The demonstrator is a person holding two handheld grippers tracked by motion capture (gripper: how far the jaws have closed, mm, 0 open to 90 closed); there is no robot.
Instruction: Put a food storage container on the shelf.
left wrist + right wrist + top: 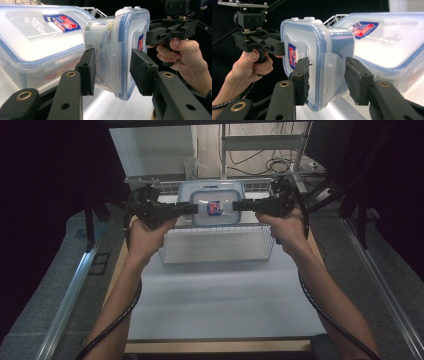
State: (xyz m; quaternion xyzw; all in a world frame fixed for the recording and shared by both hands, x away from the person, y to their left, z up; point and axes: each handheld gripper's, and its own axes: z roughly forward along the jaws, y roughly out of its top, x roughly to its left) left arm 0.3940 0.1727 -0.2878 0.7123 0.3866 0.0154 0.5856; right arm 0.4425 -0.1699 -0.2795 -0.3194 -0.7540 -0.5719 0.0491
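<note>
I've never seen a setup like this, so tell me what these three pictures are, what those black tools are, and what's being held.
A person holds a hand-worked clamp in each hand: the left gripper and the right gripper. One picture looks down from above the table; the other two come from cameras riding on each gripper. Together the grippers hold a small clear lidded container by its opposite ends, lid turned toward the person, above a wire basket. Behind it lies a larger lidded container.
</note>
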